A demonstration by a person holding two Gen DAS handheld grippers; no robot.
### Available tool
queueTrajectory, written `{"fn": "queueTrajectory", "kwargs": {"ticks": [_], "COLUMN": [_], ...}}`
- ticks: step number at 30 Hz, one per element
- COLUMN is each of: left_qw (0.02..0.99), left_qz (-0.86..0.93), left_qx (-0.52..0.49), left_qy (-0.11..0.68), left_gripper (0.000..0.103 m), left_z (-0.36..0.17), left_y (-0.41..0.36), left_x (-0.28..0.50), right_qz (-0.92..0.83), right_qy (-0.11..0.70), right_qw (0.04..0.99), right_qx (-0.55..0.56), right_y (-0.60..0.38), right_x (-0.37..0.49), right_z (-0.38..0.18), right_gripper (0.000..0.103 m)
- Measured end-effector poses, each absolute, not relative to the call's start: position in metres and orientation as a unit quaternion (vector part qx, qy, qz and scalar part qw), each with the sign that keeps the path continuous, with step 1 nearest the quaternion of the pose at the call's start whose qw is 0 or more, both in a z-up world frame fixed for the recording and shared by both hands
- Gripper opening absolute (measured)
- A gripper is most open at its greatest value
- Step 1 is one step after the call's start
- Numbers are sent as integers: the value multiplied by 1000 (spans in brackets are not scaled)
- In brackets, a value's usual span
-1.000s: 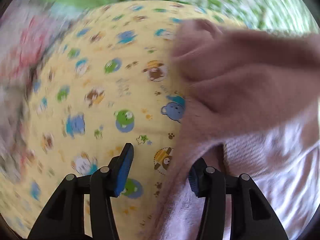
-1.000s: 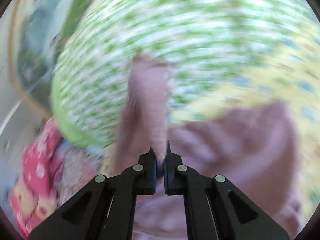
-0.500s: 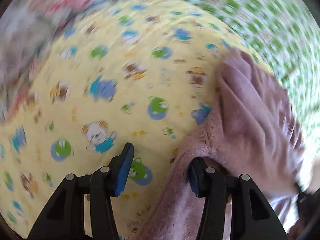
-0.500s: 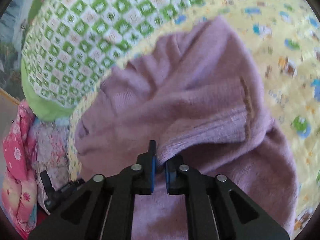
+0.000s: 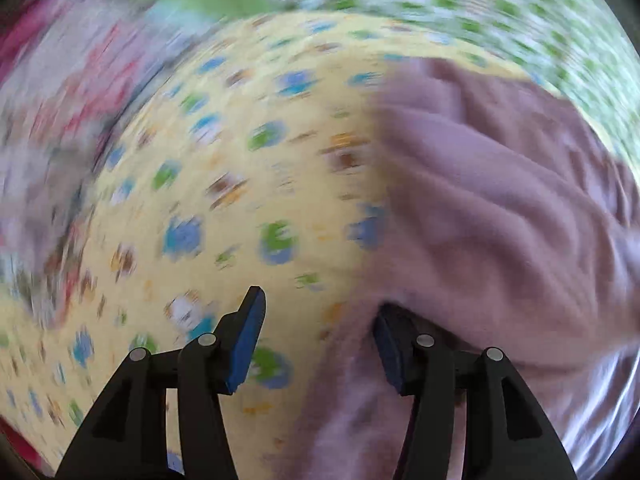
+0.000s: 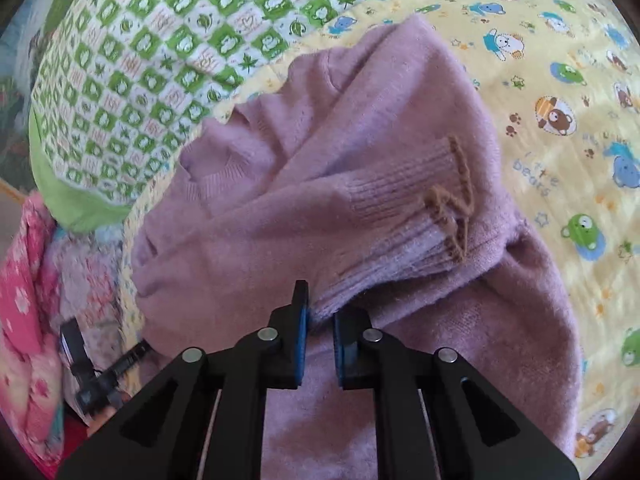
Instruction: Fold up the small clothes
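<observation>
A fuzzy purple sweater (image 6: pixel 360 120) lies bunched on a yellow bear-print sheet (image 6: pixel 560 80). One sleeve is folded across its body, and the ribbed cuff (image 6: pixel 404 208) carries brown stitching. My right gripper (image 6: pixel 322 304) sits low at the cuff's near corner. Its jaws have parted a little, leaving a narrow gap, and the cloth is no longer pinched. In the blurred left wrist view the sweater (image 5: pixel 500 220) fills the right side. My left gripper (image 5: pixel 319 300) is open and still widening. Its right finger rests by the sweater's edge, and its left finger stands over the sheet (image 5: pixel 240 200).
A green-and-white checked quilt (image 6: pixel 160 60) borders the sheet at the back. Pink floral cloth (image 6: pixel 24 280) is piled at the left. A black piece of hardware (image 6: pixel 88 372) shows at the sweater's lower left edge.
The right gripper came down with the sleeve, laid it across the sweater and loosened its jaws. The left view swung sideways, and the left jaws spread slightly.
</observation>
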State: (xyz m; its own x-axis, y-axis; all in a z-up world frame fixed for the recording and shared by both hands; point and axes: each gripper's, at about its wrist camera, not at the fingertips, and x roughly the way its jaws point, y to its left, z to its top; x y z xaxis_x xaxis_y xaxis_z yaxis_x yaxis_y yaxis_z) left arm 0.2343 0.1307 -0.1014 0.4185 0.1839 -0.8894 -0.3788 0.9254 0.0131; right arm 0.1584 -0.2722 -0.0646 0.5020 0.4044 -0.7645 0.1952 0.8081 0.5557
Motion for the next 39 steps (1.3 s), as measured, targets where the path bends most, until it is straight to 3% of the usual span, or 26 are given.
{"fn": "queueTrajectory", "kwargs": {"ticks": [3,6,10,14,24,33,34,35,37,39], "left_qw": [828,828,833,828,771,761,764,767,780,783], "left_qz": [157,143,96,12,-10,5,8,12,36,39], "left_qx": [-170,-183,-217,-274,-376,-427,-424,-418,-393,-391], "left_qy": [511,510,499,489,514,489,487,486,486,482], "left_gripper": [55,56,54,60,61,60,57,55,19,10], "left_z": [-107,-102,-83,-60,-102,-124,-124,-124,-123,-124], "left_y": [157,163,163,153,144,157,156,155,154,155], "left_x": [229,218,192,174,222,231,231,233,237,239], "right_qz": [59,69,141,232,362,361,360,362,375,386], "right_qy": [524,543,518,494,498,559,558,555,557,554], "right_qw": [797,787,802,807,779,740,739,741,738,737], "right_qx": [294,284,262,227,123,-98,-112,-111,-62,18], "right_y": [-278,-275,-248,-193,-26,94,95,90,72,49], "right_x": [153,148,146,172,285,315,316,317,327,338], "right_z": [-73,-67,-35,-5,18,-32,-38,-41,-41,-35], "right_gripper": [12,14,16,22,25,25,24,9,7,6]}}
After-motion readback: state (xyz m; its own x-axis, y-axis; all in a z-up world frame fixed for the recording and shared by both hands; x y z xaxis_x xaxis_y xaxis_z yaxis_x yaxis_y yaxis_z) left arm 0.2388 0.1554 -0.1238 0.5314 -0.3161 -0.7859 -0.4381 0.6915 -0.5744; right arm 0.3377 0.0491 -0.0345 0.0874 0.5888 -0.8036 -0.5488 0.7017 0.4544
